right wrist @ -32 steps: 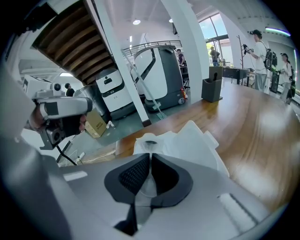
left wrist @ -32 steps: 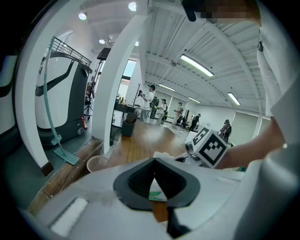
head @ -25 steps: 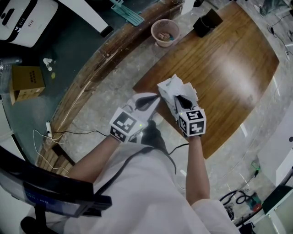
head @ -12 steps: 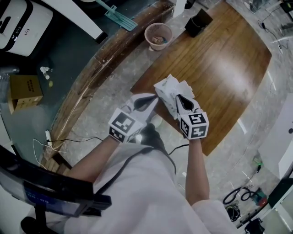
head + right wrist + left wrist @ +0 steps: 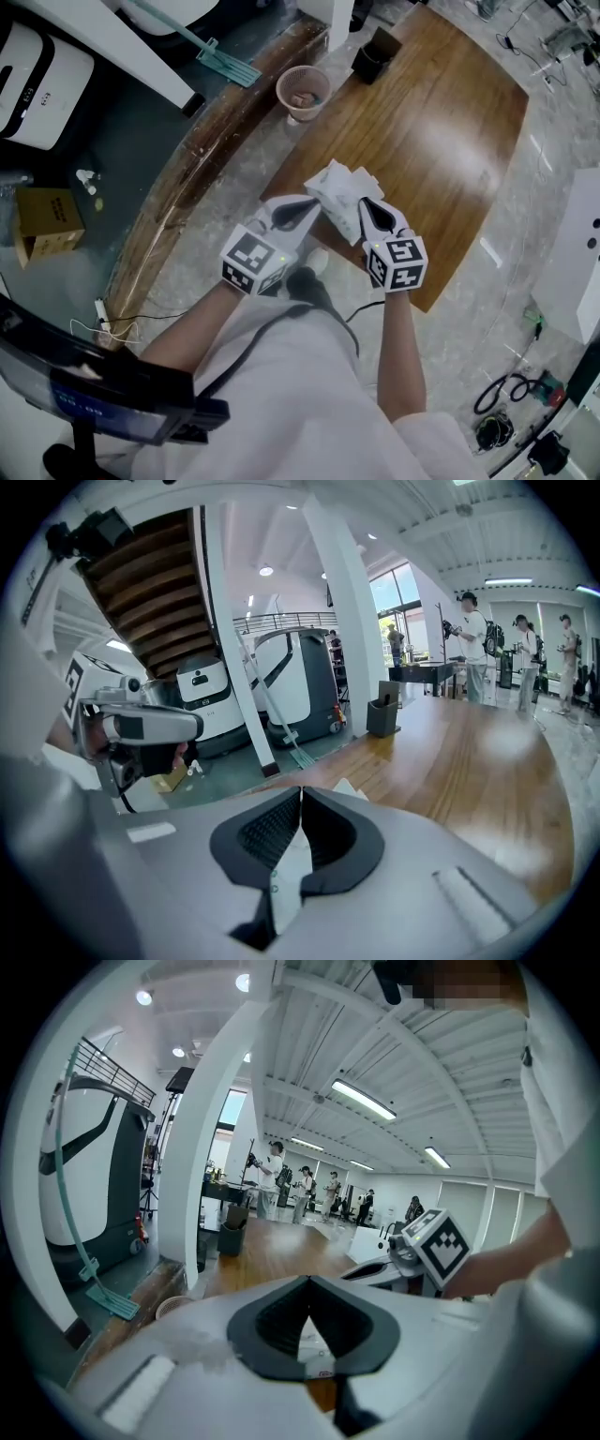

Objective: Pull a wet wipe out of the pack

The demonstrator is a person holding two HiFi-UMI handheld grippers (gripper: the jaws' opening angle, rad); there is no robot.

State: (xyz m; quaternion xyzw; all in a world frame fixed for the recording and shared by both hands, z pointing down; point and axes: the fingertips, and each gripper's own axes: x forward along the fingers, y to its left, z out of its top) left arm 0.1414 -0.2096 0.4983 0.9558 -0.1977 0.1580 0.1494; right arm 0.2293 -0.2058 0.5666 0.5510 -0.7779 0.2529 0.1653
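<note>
White crumpled wet-wipe pack [image 5: 339, 186], frame centre, held aloft. Left gripper [image 5: 314, 206] and right gripper [image 5: 367, 208]: fingers pinching it. Grasp stage proceeding, likely; next calling for steady pulling apart.

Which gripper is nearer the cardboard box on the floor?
Left. The cardboard box lies far out to the person's left. The left gripper is on that side, while the right gripper is just beyond it, farther off.

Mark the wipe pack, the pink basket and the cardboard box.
wipe pack [image 5: 342, 190]: head view, white crumpled top.
pink basket [image 5: 302, 112]: head view, near wall.
cardboard box [image 5: 42, 214]: head view, top face.
</note>
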